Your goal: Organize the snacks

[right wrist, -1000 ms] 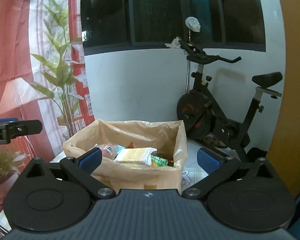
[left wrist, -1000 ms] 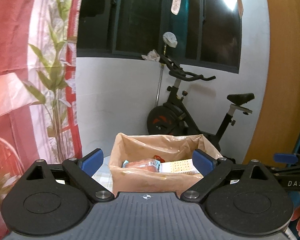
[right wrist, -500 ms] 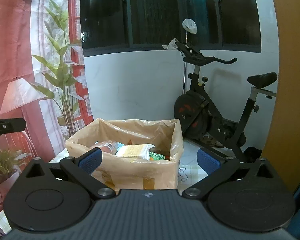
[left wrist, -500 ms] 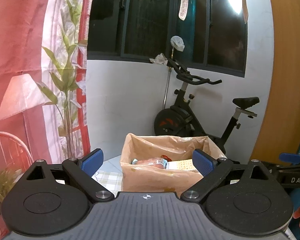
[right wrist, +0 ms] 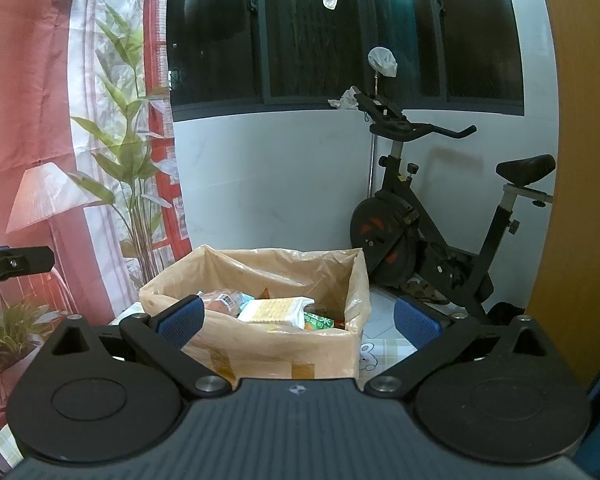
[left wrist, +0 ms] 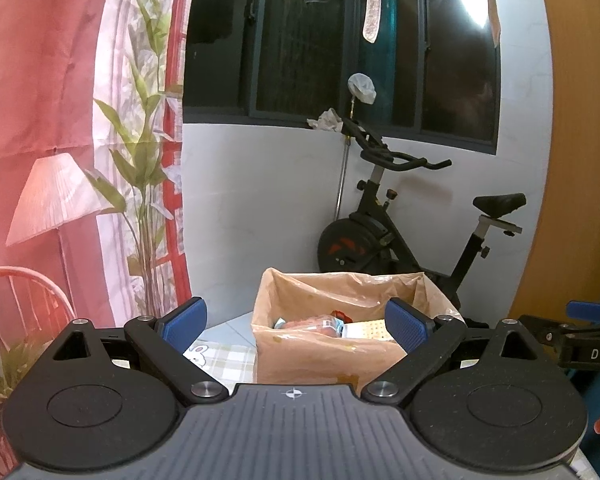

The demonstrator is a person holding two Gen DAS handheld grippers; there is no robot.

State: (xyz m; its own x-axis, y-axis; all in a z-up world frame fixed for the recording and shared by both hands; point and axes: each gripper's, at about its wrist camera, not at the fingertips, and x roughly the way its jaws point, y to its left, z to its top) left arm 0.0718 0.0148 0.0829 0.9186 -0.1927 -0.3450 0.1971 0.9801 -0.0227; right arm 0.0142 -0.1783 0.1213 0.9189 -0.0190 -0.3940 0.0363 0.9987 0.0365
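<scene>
Snacks [right wrist: 276, 310] fill the lined box [right wrist: 276, 354] at lower centre; left gripper [left wrist: 296, 322] and right gripper [right wrist: 298, 318] both hold fingers wide, empty.

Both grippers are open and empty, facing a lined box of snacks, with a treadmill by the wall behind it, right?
Not quite: behind the box stands an exercise bike, not a treadmill, as the right wrist view shows. Both grippers, left and right, are open and empty.
</scene>
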